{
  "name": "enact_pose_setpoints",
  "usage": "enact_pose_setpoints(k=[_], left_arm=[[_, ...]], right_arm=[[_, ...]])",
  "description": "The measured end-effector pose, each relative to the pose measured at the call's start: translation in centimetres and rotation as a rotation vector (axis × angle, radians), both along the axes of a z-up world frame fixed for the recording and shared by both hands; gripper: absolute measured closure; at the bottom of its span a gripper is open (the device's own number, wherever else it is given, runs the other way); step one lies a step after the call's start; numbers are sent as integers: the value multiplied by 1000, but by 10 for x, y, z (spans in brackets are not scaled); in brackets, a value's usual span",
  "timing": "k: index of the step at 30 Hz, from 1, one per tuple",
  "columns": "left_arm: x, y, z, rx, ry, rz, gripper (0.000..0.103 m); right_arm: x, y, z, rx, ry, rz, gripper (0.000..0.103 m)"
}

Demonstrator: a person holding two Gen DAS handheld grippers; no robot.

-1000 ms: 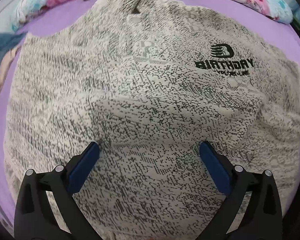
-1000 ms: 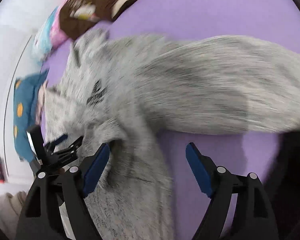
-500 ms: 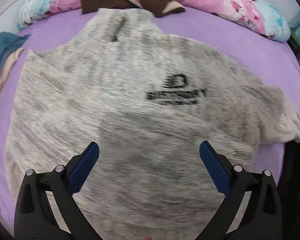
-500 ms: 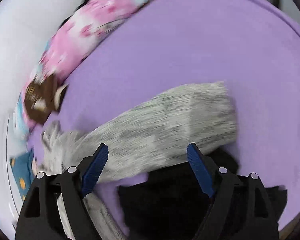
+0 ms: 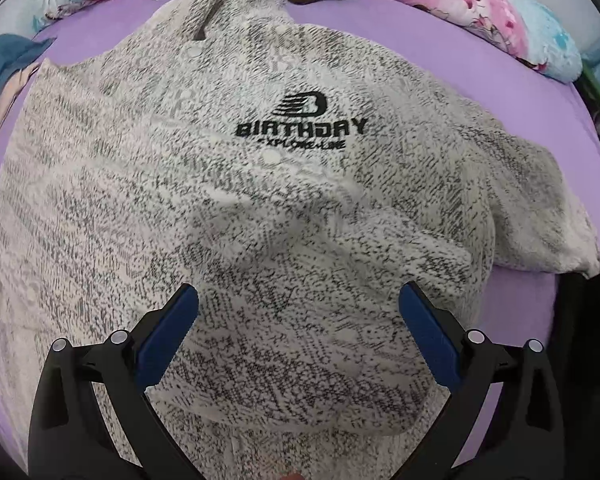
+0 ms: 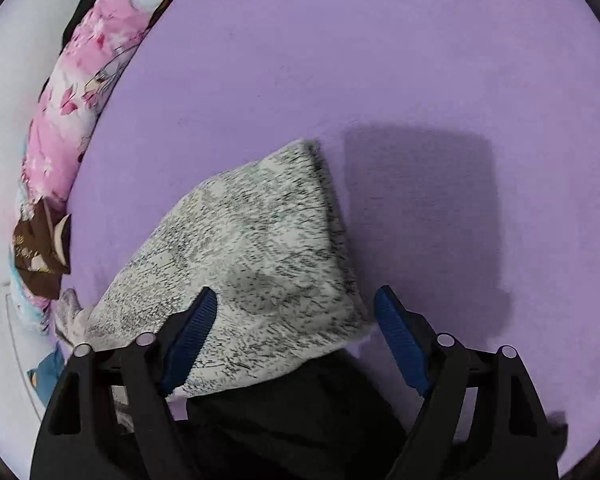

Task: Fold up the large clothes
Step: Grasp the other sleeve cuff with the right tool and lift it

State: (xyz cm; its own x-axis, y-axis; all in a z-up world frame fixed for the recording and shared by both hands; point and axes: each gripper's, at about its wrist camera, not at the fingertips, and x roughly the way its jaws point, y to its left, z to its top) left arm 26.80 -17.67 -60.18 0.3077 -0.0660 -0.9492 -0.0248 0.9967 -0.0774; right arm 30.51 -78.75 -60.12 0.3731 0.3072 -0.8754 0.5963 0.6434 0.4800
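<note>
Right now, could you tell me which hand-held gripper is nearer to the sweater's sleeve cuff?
Right. The right hand-held gripper hangs open over the sleeve cuff; the left hand-held gripper is open above the sweater body.

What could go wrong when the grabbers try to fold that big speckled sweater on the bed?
The right gripper, jaws open and just closing, hangs over the sleeve; it might pinch the black cloth beside it too. The sweater has a bump under the logo, so a fold may come out lumpy.
</note>
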Motion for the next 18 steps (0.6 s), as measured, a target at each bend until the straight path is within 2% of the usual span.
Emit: enact_pose_setpoints(k=[2, 3, 5, 6, 9, 14, 18], left_arm=[[0, 1, -1, 1, 2, 9, 6], [0, 2, -1, -2, 2, 12, 6], [-1, 1, -1, -2, 0, 14, 6], [-1, 2, 0, -3, 0, 15, 6], [-5, 3, 0, -13, 1, 23, 6], [-11, 10, 7, -32, 5, 27, 6], [-7, 14, 26, -77, 8, 25, 6]], right_arm=[[5, 9, -4, -35, 29, 47, 36], [0, 7, -4, -46, 34, 56, 46], [-4, 5, -4, -55, 21, 55, 56], [-6, 4, -2, -68, 13, 62, 68], [-18, 0, 4, -59, -27, 60, 85], [-18, 16, 32, -114, -85, 111, 92], [-13, 45, 77, -187, -165, 188, 94]])
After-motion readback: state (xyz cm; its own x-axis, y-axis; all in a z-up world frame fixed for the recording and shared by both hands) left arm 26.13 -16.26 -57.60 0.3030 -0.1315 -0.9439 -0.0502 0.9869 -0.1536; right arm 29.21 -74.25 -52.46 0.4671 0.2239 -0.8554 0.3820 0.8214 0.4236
